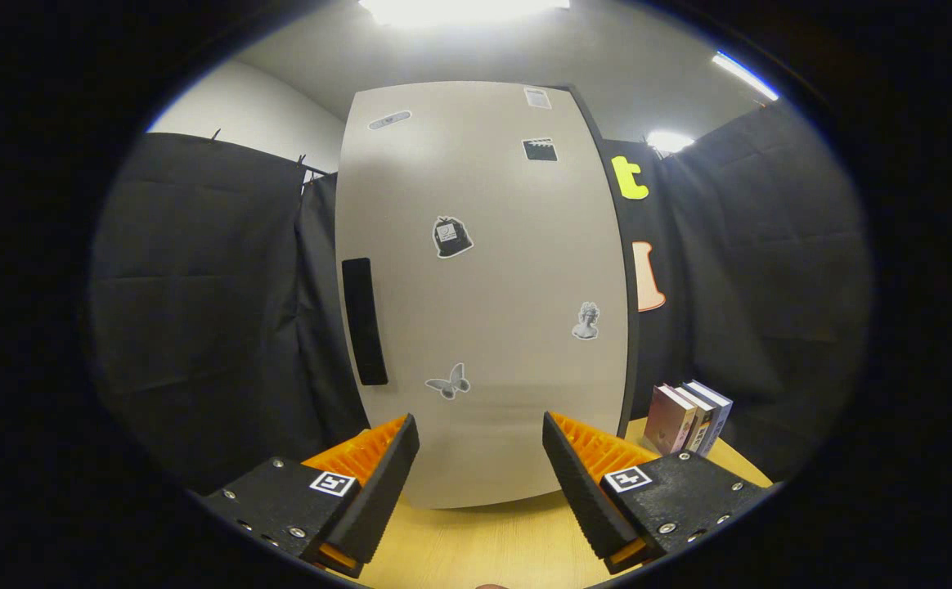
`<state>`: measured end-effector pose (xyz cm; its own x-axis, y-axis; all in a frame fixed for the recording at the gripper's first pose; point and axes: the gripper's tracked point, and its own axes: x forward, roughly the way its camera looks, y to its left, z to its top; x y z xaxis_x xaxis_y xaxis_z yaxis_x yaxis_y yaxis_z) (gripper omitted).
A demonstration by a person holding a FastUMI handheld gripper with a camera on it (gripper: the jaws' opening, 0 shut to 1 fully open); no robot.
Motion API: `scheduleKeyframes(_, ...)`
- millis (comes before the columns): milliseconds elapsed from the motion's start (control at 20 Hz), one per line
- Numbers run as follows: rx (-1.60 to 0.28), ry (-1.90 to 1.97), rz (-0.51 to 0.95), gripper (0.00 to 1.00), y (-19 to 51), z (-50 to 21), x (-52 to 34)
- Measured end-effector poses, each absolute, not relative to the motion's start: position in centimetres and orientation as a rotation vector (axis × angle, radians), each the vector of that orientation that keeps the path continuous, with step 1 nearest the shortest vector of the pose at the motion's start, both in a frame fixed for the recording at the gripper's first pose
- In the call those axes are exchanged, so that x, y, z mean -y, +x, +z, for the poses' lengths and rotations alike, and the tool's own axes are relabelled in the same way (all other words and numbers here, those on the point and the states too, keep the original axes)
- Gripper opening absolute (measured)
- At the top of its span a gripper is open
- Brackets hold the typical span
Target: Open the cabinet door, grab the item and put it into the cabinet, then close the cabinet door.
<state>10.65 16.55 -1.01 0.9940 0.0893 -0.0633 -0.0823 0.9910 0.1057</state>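
1. Wood-grain table [476, 544] runs under the gripper [481, 433], whose fingers stand wide apart with nothing between them.
2. Just ahead of the fingers the pale cabinet door [484, 270] stands shut, dotted with small stickers; a butterfly sticker [448, 382] sits just above the left finger.
3. The dark vertical handle [364, 321] lies ahead and to the left of the left finger, near the door's left edge. Risk: a straight push forward meets flat panel, not the handle, so the fingers would skid and grip nothing.
4. The handle looks like a shallow recess or a flat bar; the fisheye bend makes that hard to judge, so a poor bite may slip when pulled.
5. The item, a row of small books or boxes [689, 415], stands upright beyond the right finger, just beside the cabinet's right side. A careless sweep could topple them.
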Motion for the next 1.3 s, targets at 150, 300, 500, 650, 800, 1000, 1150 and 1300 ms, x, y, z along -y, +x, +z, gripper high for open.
scheduleKeyframes(150,-0.082,0.099,0.058,0.95,10.75,-1.26,-16.21)
scheduleKeyframes(300,-0.081,0.106,0.06,0.95,10.67,-1.15,-16.42)
scheduleKeyframes(500,-0.073,0.108,0.067,0.95,10.5,-0.84,-16.39)
scheduleKeyframes(650,-0.078,0.106,0.071,0.95,10.36,-1.16,-16.4)
scheduleKeyframes(800,-0.075,0.107,0.074,0.95,10.26,-1.09,-16.35)
scheduleKeyframes(1000,-0.082,0.107,0.078,0.95,10.04,-1.25,-16.16)
scheduleKeyframes(1150,-0.081,0.109,0.081,0.95,9.97,-1.25,-16.18)
scheduleKeyframes(1300,-0.082,0.111,0.085,0.95,9.81,-1.18,-16.27)
